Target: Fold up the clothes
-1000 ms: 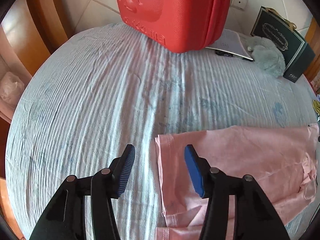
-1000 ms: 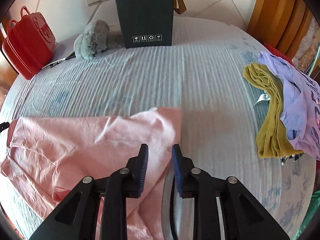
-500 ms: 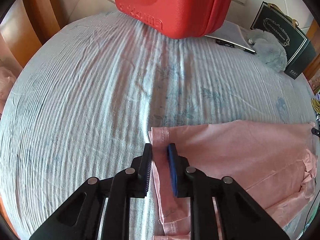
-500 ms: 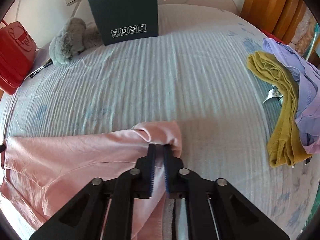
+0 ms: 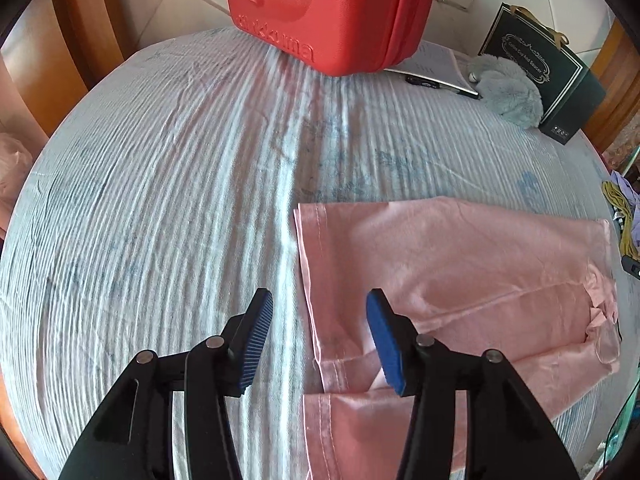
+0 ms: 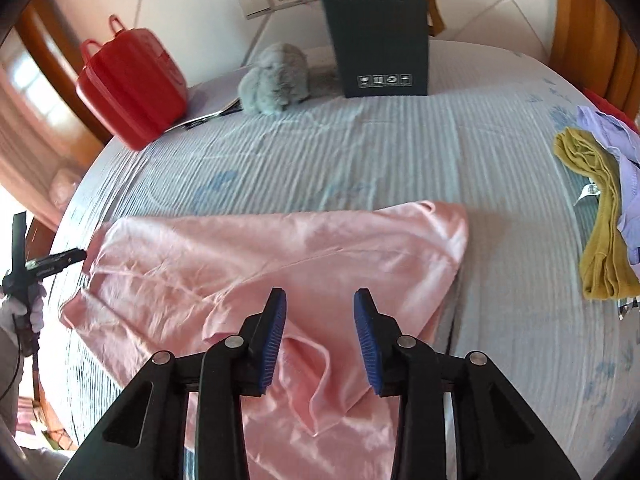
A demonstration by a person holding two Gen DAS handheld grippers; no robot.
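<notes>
A pink garment (image 5: 448, 272) lies folded over on the striped light-blue cloth of the table (image 5: 160, 200). It also shows in the right wrist view (image 6: 248, 256). My left gripper (image 5: 320, 340) is open and empty, its jaws standing either side of the garment's left hemmed edge. My right gripper (image 6: 320, 336) is open and empty above the garment's right part, just short of its folded right corner. The left gripper's tip (image 6: 60, 260) shows at the far left of the right wrist view.
A red hard case (image 5: 332, 12) stands at the back left. A grey plush toy (image 6: 276, 80), papers with a pen (image 5: 436, 76) and a dark green box (image 6: 376, 28) stand at the back. Mustard (image 6: 596, 224) and lilac (image 6: 624, 160) clothes lie at the right edge.
Both grippers were shut on the pink garment half a second ago, and both have opened and let it go. The garment now lies flatter, folded over.
</notes>
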